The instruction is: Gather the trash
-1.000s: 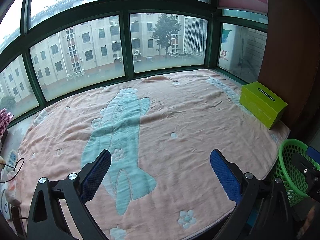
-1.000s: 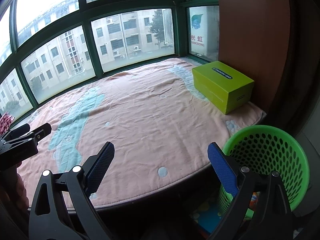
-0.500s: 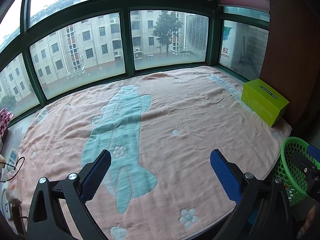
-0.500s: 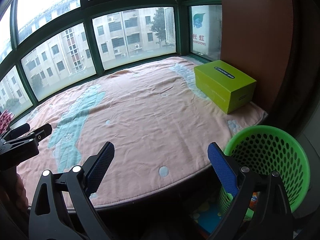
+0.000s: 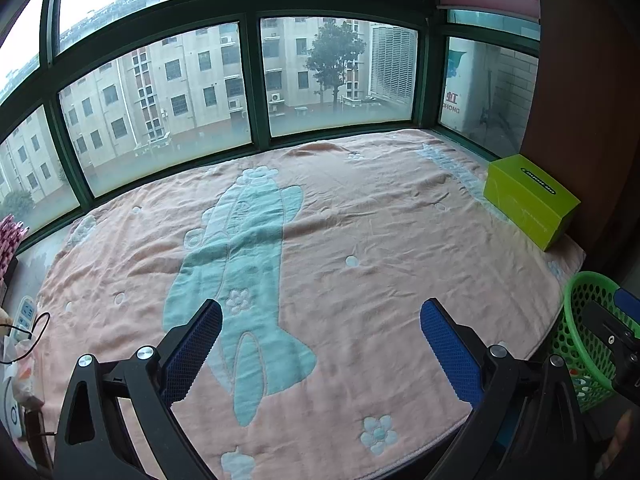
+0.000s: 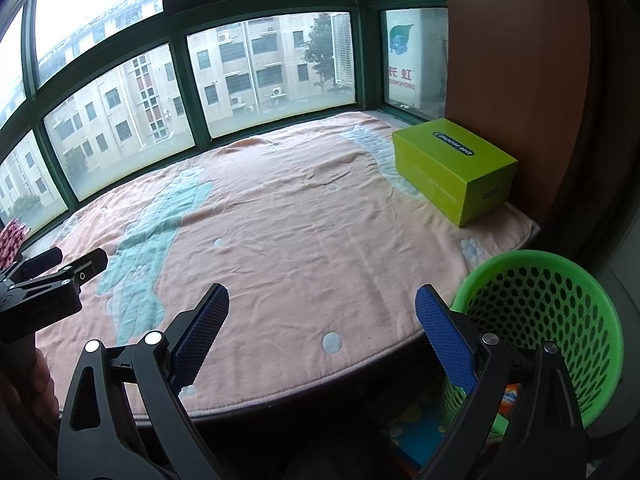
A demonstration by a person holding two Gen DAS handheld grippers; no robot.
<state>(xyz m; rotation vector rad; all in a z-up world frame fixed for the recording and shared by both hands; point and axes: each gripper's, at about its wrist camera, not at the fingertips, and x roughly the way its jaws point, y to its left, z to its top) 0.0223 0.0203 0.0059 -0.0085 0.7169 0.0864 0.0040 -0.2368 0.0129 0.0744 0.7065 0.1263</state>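
A green perforated waste basket [image 6: 560,312] stands on the floor at the right end of the window seat; it also shows in the left wrist view [image 5: 588,312]. Some orange packaging lies at its bottom. My left gripper [image 5: 320,344] is open and empty above the pink blanket [image 5: 360,240]. My right gripper [image 6: 322,336] is open and empty over the seat's front edge, just left of the basket. No loose trash shows on the blanket.
A lime-green box [image 5: 528,200] sits at the blanket's far right against a brown wall; it also shows in the right wrist view [image 6: 452,168]. Green-framed windows [image 5: 256,80] bound the back. A white power strip and cable [image 5: 24,320] lie at the left edge.
Both grippers have drawn back a little from the seat, so the box looks smaller. Both stay open and empty.
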